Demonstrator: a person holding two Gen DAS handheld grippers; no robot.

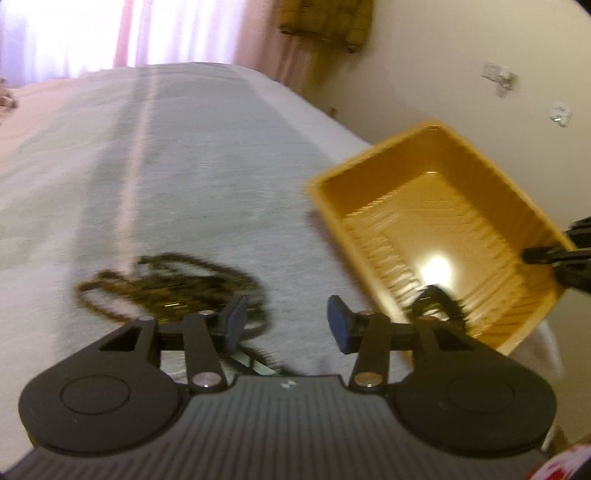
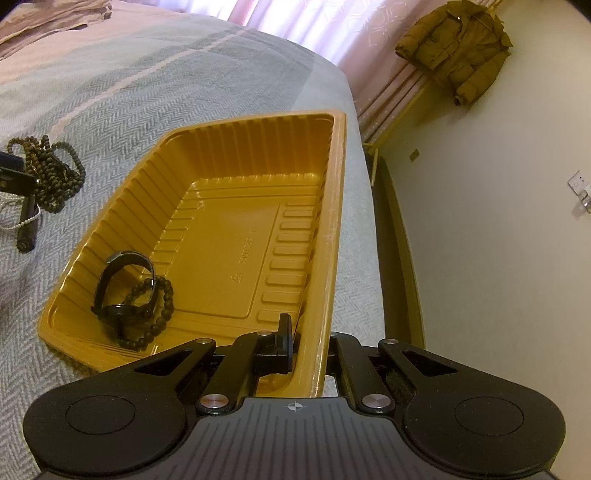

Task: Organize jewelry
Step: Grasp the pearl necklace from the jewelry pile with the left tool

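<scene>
A yellow plastic tray (image 2: 207, 155) lies on the grey bed cover; it also shows in the left wrist view (image 1: 369, 173). A black watch (image 2: 122, 288) and a dark bead bracelet (image 2: 155, 314) lie in its near left corner. My right gripper (image 2: 310, 332) is shut on the tray's near right rim, one finger inside, one outside. A pile of brown bead necklaces (image 1: 173, 288) lies on the cover, also in the right wrist view (image 2: 51, 173). My left gripper (image 1: 284, 325) is open and empty just right of the beads. A white pearl strand (image 2: 26, 221) lies beside them.
The bed's edge runs just right of the tray, with a dark frame (image 2: 399, 258) and a cream wall beyond. A brown jacket (image 2: 458, 48) hangs by the pink curtains. Pink bedding (image 2: 48, 18) lies at the far left.
</scene>
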